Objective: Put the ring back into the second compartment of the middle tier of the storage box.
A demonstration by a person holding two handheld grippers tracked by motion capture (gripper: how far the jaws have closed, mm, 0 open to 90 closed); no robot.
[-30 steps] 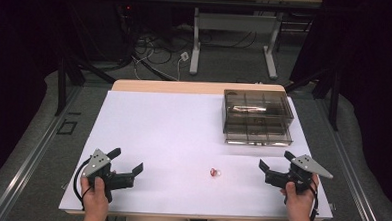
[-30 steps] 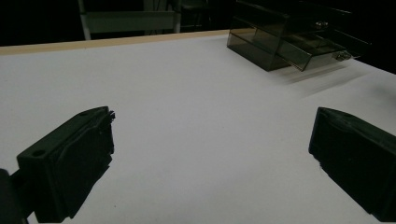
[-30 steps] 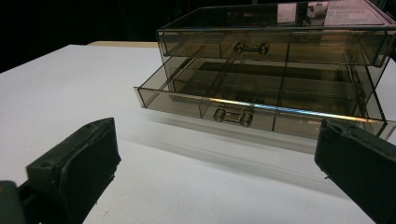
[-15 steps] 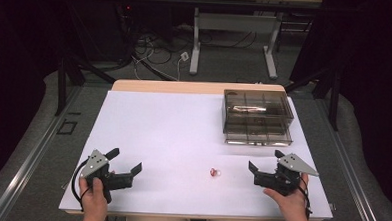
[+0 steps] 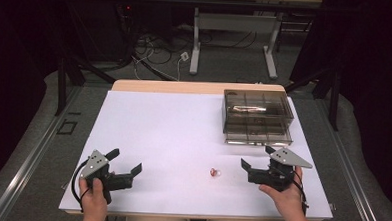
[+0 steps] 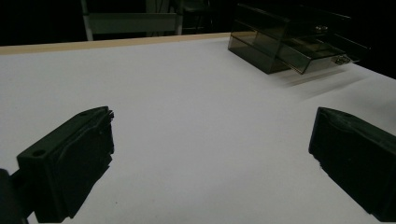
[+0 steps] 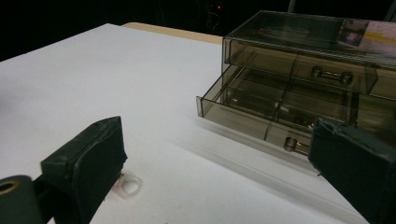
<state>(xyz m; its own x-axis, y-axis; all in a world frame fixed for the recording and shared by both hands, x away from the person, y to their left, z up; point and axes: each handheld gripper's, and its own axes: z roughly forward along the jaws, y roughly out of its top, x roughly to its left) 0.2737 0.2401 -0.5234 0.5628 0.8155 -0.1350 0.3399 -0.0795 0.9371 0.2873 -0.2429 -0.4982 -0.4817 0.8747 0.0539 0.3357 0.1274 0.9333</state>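
Small clear plastic ring [image 5: 213, 172] low centre on white tabletop [image 5: 173, 134], right gripper [image 5: 258, 161] fingers spread beside it; left gripper [image 5: 127, 159] lower left, fingers spread; smoky transparent drawer box [image 5: 256, 116] upper right, bottom drawer open

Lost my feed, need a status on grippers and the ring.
Left gripper open, empty. Right gripper open, beside the small ring, not touching. Ring flat on the white table. Smoky drawer box with bottom drawer open; path unobstructed.

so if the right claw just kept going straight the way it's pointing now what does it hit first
Probably the small pale ring with a reddish bit lying on the white table. In the high view the open right claw points leftward at it with bare table between. In its own view the ring lies beside one black finger, so it might pass alongside.
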